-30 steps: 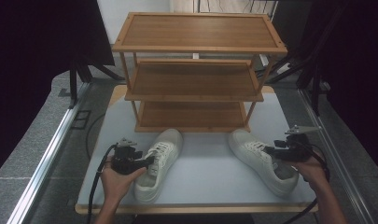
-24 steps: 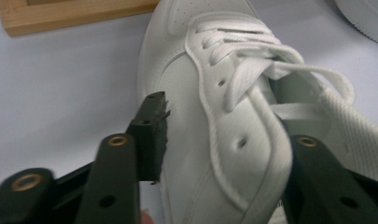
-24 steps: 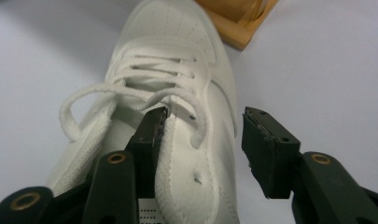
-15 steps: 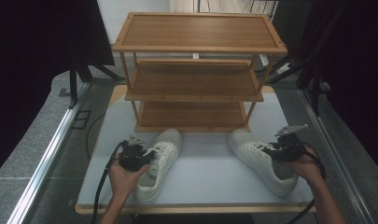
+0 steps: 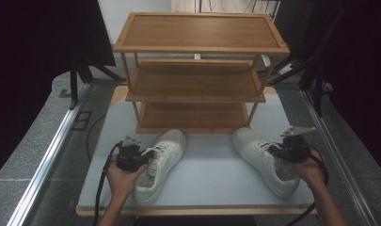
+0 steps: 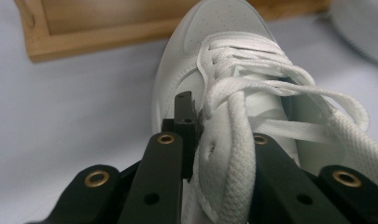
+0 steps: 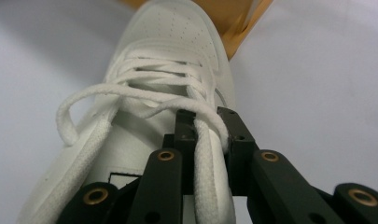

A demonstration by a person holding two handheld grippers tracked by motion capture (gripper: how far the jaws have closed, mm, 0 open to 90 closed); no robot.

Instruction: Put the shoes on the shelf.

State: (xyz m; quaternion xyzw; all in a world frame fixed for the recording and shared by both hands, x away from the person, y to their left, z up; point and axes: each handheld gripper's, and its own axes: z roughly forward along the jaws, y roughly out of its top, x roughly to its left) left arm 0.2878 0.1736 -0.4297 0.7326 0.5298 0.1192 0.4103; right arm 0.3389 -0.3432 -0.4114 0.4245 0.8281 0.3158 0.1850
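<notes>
Two white lace-up sneakers lie on the pale table in front of a three-tier wooden shoe rack. My left gripper grips the left sneaker by its side wall. In the left gripper view my left gripper is shut on that sneaker, one jaw outside the upper and one inside behind the laces. My right gripper holds the right sneaker the same way. The right gripper view shows my right gripper pinching the sneaker's edge and a lace. Both sets of jaws have just been closing.
The rack's bottom shelf opens just behind the toes of both sneakers. Its wooden base lies close ahead in the left gripper view. Metal rails run along the table's sides, with dark curtains beyond. Cables trail from both grippers.
Both grippers' jaws have closed onto the sneakers' side walls. The left hand has edged slightly toward its sneaker; the right hand has stayed put. The sneakers have not moved.
</notes>
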